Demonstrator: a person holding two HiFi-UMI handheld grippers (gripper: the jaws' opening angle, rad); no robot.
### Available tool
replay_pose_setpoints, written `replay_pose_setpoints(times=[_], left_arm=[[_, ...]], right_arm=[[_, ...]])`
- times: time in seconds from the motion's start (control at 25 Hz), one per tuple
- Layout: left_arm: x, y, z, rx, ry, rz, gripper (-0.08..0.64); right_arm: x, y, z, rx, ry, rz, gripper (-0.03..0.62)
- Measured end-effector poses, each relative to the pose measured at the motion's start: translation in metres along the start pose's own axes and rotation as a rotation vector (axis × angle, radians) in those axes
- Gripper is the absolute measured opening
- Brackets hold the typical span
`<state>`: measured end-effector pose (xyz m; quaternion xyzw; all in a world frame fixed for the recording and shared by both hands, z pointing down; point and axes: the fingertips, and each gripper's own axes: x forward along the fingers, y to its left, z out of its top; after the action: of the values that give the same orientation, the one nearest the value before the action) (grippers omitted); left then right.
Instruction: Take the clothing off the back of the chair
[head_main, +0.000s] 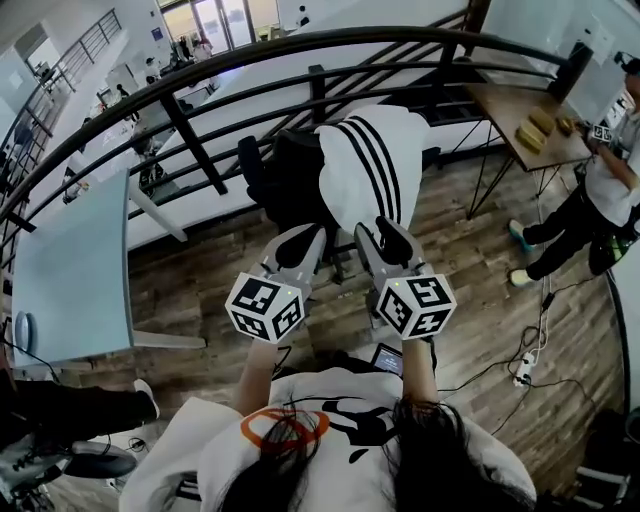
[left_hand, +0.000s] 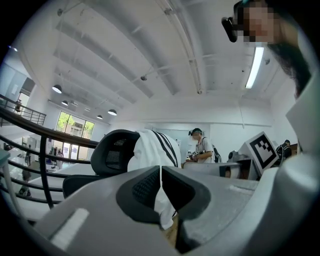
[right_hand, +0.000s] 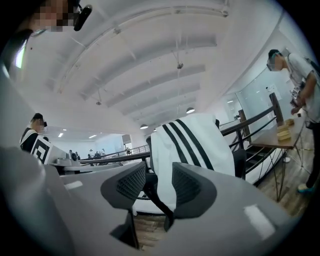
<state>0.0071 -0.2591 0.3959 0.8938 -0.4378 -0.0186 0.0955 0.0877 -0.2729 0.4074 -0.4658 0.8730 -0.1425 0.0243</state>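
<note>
A white garment with black stripes (head_main: 368, 165) hangs over the back of a black office chair (head_main: 285, 175) just ahead of me. Both grippers are held side by side below it, short of the cloth and not touching it. My left gripper (head_main: 312, 238) is shut with nothing in it; in the left gripper view (left_hand: 160, 172) its pads meet, and the garment (left_hand: 150, 150) and chair back (left_hand: 112, 152) lie beyond them. My right gripper (head_main: 380, 232) is open; in the right gripper view (right_hand: 159, 172) the striped garment (right_hand: 195, 142) shows through the gap.
A curved black railing (head_main: 200, 80) runs behind the chair. A pale blue table (head_main: 70, 260) stands on the left. On the right a person (head_main: 600, 200) works at a wooden table (head_main: 500, 105). Cables and a power strip (head_main: 522, 370) lie on the wood floor.
</note>
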Motion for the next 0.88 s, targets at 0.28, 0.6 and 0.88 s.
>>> replay_pose_setpoints(times=[0.28,0.6,0.88], left_arm=[[0.015,0.010,-0.004,0.000,0.017,0.040,0.000],[0.022,0.024,-0.003,-0.013,0.039,0.038,0.000],[0.030,0.038,0.011,-0.018,0.035,-0.024,0.000]], right_arm=[[0.017,-0.024,0.025,-0.041,-0.021,0.009,0.242],[0.031,-0.040,0.052,-0.206,-0.015,-0.090,0.365],[0.050,-0.042,0.063,-0.298,0.025,-0.172,0.561]])
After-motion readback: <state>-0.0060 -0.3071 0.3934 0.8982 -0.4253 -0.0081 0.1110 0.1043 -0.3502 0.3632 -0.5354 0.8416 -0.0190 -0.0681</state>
